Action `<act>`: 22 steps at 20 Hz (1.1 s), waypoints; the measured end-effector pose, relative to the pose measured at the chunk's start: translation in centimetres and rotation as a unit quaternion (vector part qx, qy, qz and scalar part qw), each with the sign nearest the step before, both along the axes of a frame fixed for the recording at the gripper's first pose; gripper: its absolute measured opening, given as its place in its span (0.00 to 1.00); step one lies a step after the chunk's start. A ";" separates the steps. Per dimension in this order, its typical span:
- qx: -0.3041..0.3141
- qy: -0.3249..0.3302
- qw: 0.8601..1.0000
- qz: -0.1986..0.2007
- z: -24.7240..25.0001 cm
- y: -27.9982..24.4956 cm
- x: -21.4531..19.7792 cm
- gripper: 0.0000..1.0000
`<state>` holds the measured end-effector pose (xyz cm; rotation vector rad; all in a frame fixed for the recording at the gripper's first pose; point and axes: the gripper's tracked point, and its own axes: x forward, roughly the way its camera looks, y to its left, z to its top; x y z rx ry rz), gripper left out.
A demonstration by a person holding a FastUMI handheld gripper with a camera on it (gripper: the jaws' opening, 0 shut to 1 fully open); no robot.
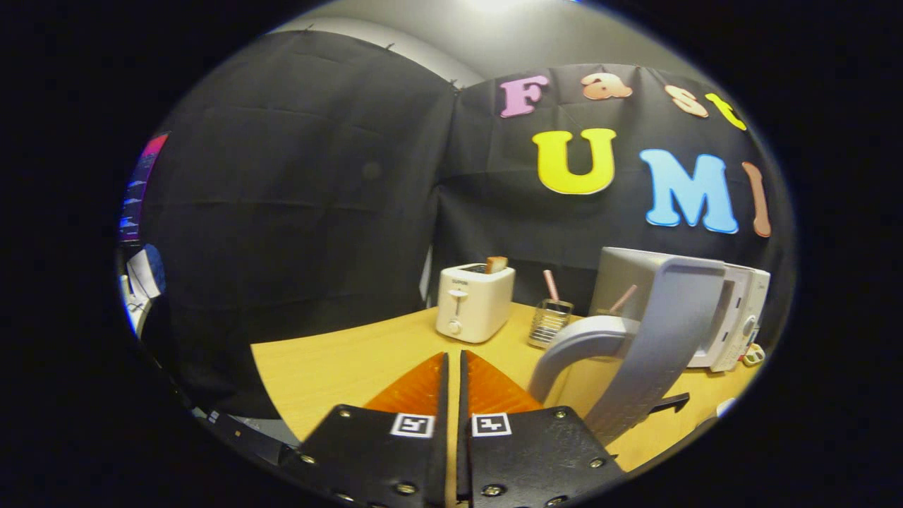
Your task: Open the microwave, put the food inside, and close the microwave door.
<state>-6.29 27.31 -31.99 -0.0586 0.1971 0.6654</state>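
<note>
The microwave (734,317) stands at the right of the frame on the far right part of the desk (338,367), its light-coloured body against the black cloth wall. Its door (663,331) is swung open toward the camera, seen nearly edge-on, and the curved grey handle (575,346) arcs down from it at lower right. The door and handle lie just ahead and to the right of the hand-held gripper (453,367), whose two fingers are brought together with a thin slit between them and nothing held.

Left of the door, a small wire holder (550,321) with a pink stick in it sits on the desk. Further left, at centre frame, is a white toaster (474,302) with a slice of toast (496,264) poking out of its slot; a small word on its front is too small to read.

The desk's bare wood stretches open from the fingers leftward to its near-left edge, where it drops off against the dark cloth. A small yellowish-white object (753,354) lies beside the microwave's right end, near the desk's right edge.
</note>
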 end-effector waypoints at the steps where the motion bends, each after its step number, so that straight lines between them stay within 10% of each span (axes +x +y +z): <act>1: 0.012 0.012 1.000 0.004 -0.4 0.1 -0.2 0.03; 22: -0.032 -0.020 0.978 -0.204 0.5 -21.9 7.4 0.03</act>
